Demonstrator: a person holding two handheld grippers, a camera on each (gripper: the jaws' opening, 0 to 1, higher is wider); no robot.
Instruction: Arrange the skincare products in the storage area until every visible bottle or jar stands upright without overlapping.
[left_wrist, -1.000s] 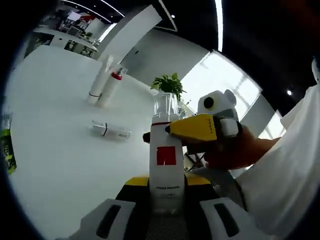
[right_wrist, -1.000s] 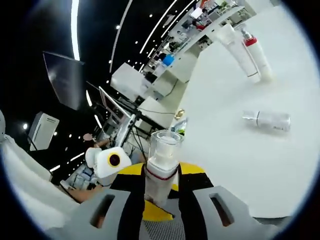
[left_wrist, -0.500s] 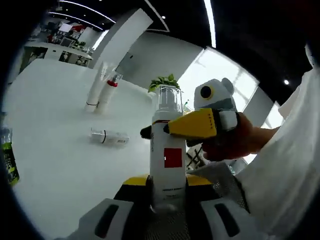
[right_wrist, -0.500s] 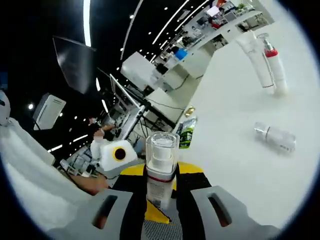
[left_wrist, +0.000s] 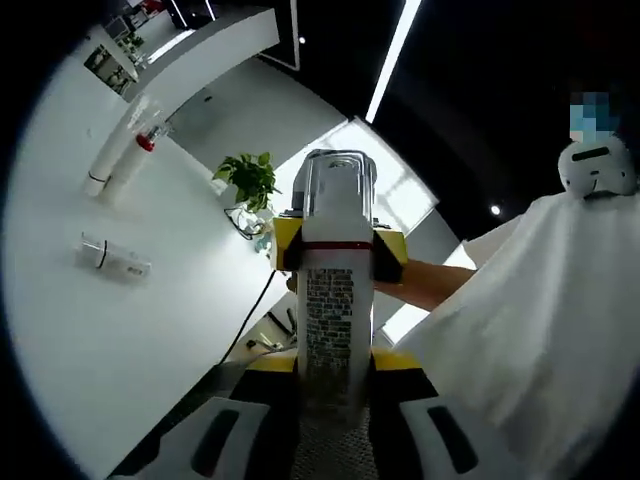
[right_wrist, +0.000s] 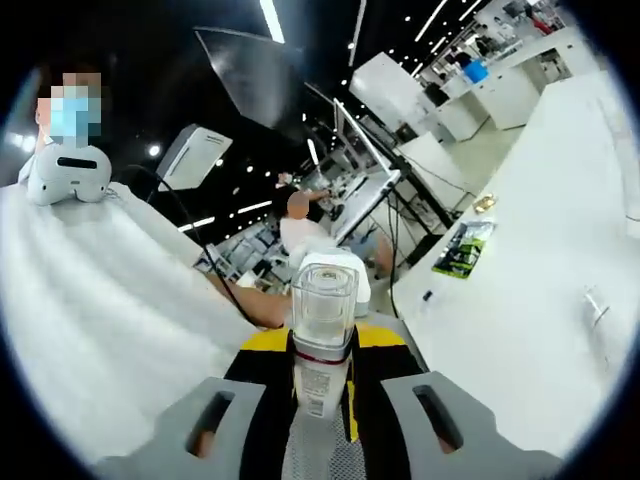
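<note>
Both grippers clamp the pump bottle (left_wrist: 333, 300): left gripper (left_wrist: 330, 440) low, right gripper (right_wrist: 320, 430) at the neck. Bottle has rolled since a second ago; printed text now faces the left view. One small bottle (left_wrist: 113, 260) still lies flat on the tabletop (left_wrist: 90, 340).

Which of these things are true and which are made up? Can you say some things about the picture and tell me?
1. Both grippers are holding the same white bottle. True: the left gripper clamps its lower part and the right gripper clamps it near the red band.
2. The white bottle has a clear cap. True.
3. The small bottle on the white table is standing up. False: it lies on its side.
4. A green potted plant sits at the table's edge. True.
5. The two tall tubes at the far end are lying flat. False: they stand upright, side by side.
</note>
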